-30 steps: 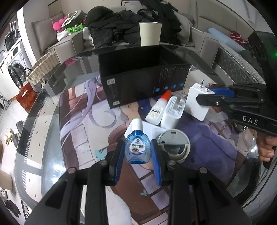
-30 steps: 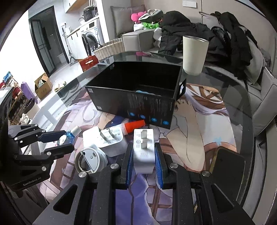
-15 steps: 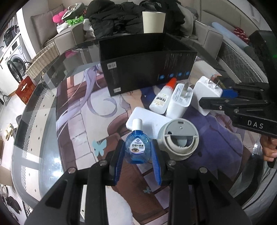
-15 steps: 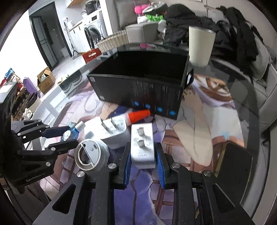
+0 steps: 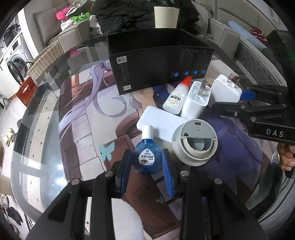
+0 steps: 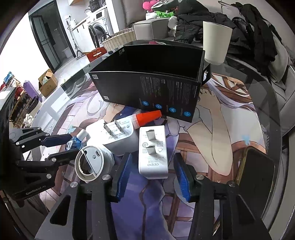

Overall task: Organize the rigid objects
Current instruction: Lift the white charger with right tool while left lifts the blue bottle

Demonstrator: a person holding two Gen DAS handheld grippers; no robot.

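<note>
My left gripper (image 5: 147,165) is shut on a blue eye-drop bottle (image 5: 146,158) and holds it above the table; it also shows in the right wrist view (image 6: 73,144). My right gripper (image 6: 153,170) is open, its pads on either side of a white OPPO charger (image 6: 152,151) with gaps on both sides. The charger also shows in the left wrist view (image 5: 226,90). An open black box (image 5: 160,61) stands behind, also in the right wrist view (image 6: 147,86). Before it lie a white glue bottle with a red cap (image 5: 177,97), a second white charger (image 5: 196,100), a flat white case (image 5: 162,122) and a round grey device (image 5: 195,141).
A white cup (image 6: 215,42) stands behind the box. A dark phone (image 6: 256,171) lies at the table's right edge. The glass table (image 5: 36,129) carries a printed mat. A sofa with dark clothes (image 5: 129,11) is beyond.
My right gripper has opened and the white charger now rests on the mat between its pads. My left gripper has risen with the eye-drop bottle.
</note>
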